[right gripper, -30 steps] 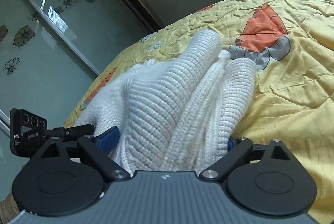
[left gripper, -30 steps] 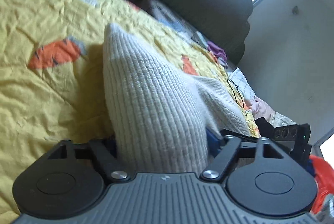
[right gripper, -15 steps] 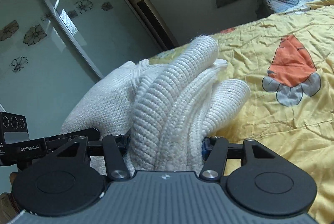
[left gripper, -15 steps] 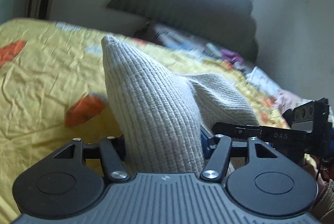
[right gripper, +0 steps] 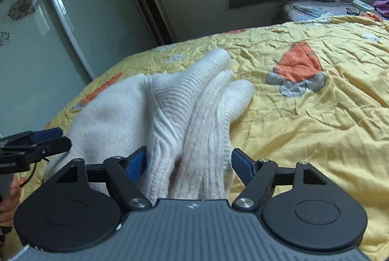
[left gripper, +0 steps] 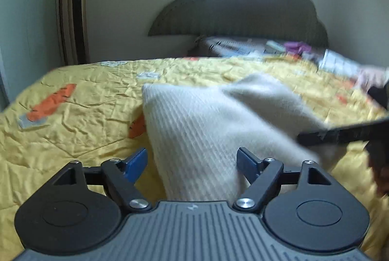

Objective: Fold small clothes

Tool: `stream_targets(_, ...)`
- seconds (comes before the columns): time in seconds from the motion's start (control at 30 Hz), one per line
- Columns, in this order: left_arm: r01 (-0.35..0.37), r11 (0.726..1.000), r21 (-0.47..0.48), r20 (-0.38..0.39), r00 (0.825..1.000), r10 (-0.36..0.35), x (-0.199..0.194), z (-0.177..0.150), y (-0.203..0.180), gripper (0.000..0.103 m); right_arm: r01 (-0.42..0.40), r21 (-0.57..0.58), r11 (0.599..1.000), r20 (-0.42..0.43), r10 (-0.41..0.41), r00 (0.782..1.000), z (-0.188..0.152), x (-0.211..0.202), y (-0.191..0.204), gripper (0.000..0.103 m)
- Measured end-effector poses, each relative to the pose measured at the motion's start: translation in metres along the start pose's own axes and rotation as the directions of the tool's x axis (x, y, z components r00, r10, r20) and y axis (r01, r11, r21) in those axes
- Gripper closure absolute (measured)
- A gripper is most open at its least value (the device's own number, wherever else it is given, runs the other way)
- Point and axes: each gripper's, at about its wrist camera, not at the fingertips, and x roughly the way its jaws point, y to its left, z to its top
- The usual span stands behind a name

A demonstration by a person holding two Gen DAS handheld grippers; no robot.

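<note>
A cream ribbed knit garment (left gripper: 201,129) lies bunched on the yellow quilt (left gripper: 85,120). My left gripper (left gripper: 192,161) is open, its blue pads apart on either side of the knit fabric. In the right wrist view the same garment (right gripper: 184,115) shows as thick folds. My right gripper (right gripper: 188,161) is open too, with the folds lying loosely between its spread pads. The right gripper also shows blurred at the right edge of the left wrist view (left gripper: 340,134); the left gripper shows at the left edge of the right wrist view (right gripper: 36,142).
The yellow quilt with orange patches (right gripper: 299,64) covers the bed. A dark headboard (left gripper: 243,10) and pillows with small items (left gripper: 279,47) lie at the far end. A tall standing air conditioner (right gripper: 153,3) and a glass wardrobe door (right gripper: 48,18) stand to the left.
Both grippers have opened and let go of the knit garment. Both have tilted level and lowered, and the garment has sunk onto the quilt.
</note>
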Motion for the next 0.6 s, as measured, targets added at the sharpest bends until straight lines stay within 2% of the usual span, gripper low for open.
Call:
stream_targets(0.03, -0.026, 1.0, 0.0, -0.02, 0.999, 0.026, 0.001, -0.004, -0.001, 0.021, 0.004, 0.04, 0.999, -0.006, -0.004, 1.0, -0.004, 0.001, -0.004, 0.021)
stream_targets(0.1, -0.017, 0.999, -0.044, -0.019, 1.0, 0.016, -0.008, -0.008, 0.001, 0.023, -0.004, 0.107, 0.994, 0.003, 0.004, 1.0, -0.008, -0.005, -0.006, 0.023)
stream_targets(0.2, -0.016, 0.998, -0.066, 0.002, 1.0, 0.016, -0.024, -0.015, -0.001, 0.023, 0.049, 0.045, 0.998, 0.054, -0.052, 0.997, -0.018, -0.023, 0.013, 0.023)
stream_targets(0.27, -0.035, 0.998, -0.054, -0.028, 0.999, 0.033, -0.02, -0.019, -0.006, 0.023, 0.081, 0.003, 0.997, 0.05, -0.081, 0.995, -0.024, -0.023, 0.018, 0.021)
stream_targets(0.33, -0.056, 0.996, -0.075, -0.056, 0.997, 0.052, -0.019, -0.02, -0.009, 0.023, 0.13, 0.024, 0.991, 0.025, -0.13, 0.991, -0.029, -0.017, 0.014, 0.017)
stream_targets(0.4, -0.044, 0.994, -0.101, -0.042, 0.998, 0.04, -0.028, -0.022, -0.012, 0.023, 0.125, 0.108, 0.986, 0.04, -0.13, 0.991, -0.033, -0.025, 0.011, 0.018)
stream_targets(0.43, -0.037, 0.994, -0.105, -0.038, 0.999, 0.033, -0.032, -0.022, -0.015, 0.023, 0.13, 0.114, 0.985, 0.057, -0.137, 0.989, -0.035, -0.031, 0.015, 0.017)
stream_targets(0.53, -0.052, 0.995, -0.086, -0.051, 0.998, 0.048, -0.036, -0.025, -0.024, 0.022, 0.177, 0.068, 0.982, 0.084, -0.183, 0.98, -0.042, -0.044, 0.033, 0.012)
stream_targets(0.6, -0.064, 0.995, -0.076, -0.059, 0.996, 0.06, -0.038, -0.026, -0.029, 0.022, 0.177, 0.043, 0.983, 0.084, -0.18, 0.98, -0.045, -0.048, 0.041, 0.007)
